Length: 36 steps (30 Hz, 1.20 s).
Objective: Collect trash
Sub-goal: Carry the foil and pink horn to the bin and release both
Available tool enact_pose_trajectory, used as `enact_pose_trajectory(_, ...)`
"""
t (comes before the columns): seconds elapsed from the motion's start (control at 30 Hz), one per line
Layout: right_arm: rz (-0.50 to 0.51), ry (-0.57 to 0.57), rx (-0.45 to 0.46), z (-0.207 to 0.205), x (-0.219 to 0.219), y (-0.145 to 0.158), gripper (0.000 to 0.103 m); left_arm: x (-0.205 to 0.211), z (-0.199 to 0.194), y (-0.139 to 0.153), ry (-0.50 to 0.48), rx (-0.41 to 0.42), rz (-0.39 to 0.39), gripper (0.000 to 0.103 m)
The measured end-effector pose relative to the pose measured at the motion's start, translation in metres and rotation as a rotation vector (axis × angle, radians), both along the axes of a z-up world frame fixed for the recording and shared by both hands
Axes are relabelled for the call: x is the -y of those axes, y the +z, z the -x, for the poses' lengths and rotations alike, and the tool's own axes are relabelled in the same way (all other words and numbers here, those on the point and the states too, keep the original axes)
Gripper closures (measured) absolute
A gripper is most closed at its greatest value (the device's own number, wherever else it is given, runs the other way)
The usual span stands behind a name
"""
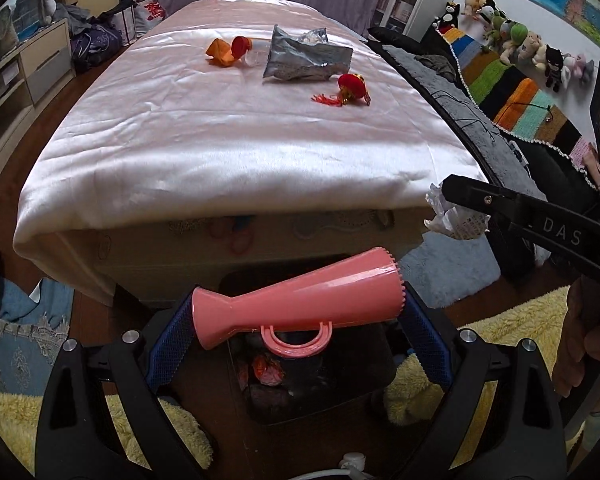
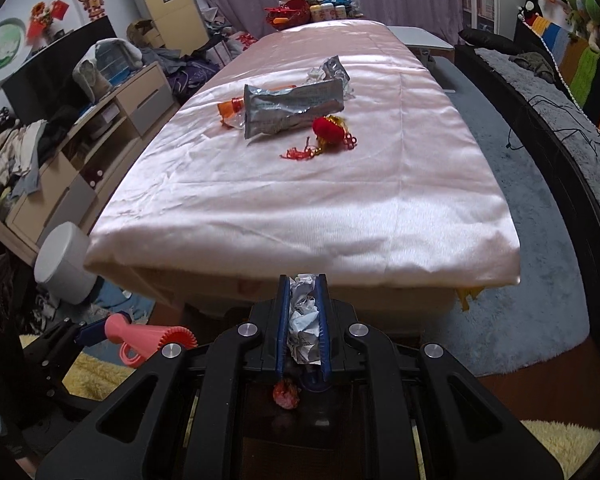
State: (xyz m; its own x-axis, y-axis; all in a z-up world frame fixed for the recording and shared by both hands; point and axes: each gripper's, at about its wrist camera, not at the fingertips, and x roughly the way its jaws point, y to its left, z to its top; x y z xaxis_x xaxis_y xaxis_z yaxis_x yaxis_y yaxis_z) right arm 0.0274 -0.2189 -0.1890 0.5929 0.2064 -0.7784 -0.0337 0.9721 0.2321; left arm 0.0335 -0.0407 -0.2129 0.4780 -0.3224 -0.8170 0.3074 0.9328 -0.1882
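Note:
My left gripper (image 1: 296,308) is shut on a pink plastic horn (image 1: 296,304), held crosswise above a dark bin (image 1: 312,412) on the floor; the horn also shows in the right wrist view (image 2: 148,338). My right gripper (image 2: 305,318) is shut on a crumpled white paper ball (image 2: 305,320), also over the bin (image 2: 300,432); that paper shows in the left wrist view (image 1: 454,216). On the pink-sheeted table (image 1: 220,128) lie a silver foil bag (image 1: 304,58), an orange wrapper (image 1: 220,52), a clear bottle with an orange cap (image 1: 246,48) and a red tasselled ornament (image 1: 350,88).
Red wrappers lie inside the bin (image 1: 266,368). A yellow fluffy rug (image 1: 500,344) surrounds it. A grey sofa with a striped blanket (image 1: 516,92) is to the right, a cluttered cabinet (image 2: 100,120) to the left, a white cylinder (image 2: 66,262) near the table's corner.

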Motion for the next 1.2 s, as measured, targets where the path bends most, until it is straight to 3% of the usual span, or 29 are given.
enact_pose_trajectory(0.63,-0.037,0.059,-0.129,0.006,-0.025,-0.057,0.089,0.0,0.019,-0.046,-0.017,-0.09,-0.04,0.013)
enact_pose_trajectory(1.0,-0.078,0.073,-0.162,0.001,-0.028,-0.063,0.085,0.0,0.013,-0.056,-0.011,-0.113,-0.062,0.013)
enact_pose_trajectory(1.07,-0.078,0.068,-0.164,-0.001,-0.028,-0.063,0.081,-0.001,0.012,-0.058,-0.014,-0.124,-0.061,0.01)
enact_pose_trajectory(1.13,-0.087,0.072,-0.167,-0.002,-0.028,-0.064,0.066,-0.001,0.012,-0.059,-0.021,-0.129,-0.054,0.008)
enact_pose_trajectory(1.2,-0.088,0.072,-0.164,-0.003,-0.029,-0.064,0.061,-0.001,0.011,-0.06,-0.023,-0.129,-0.054,0.008)
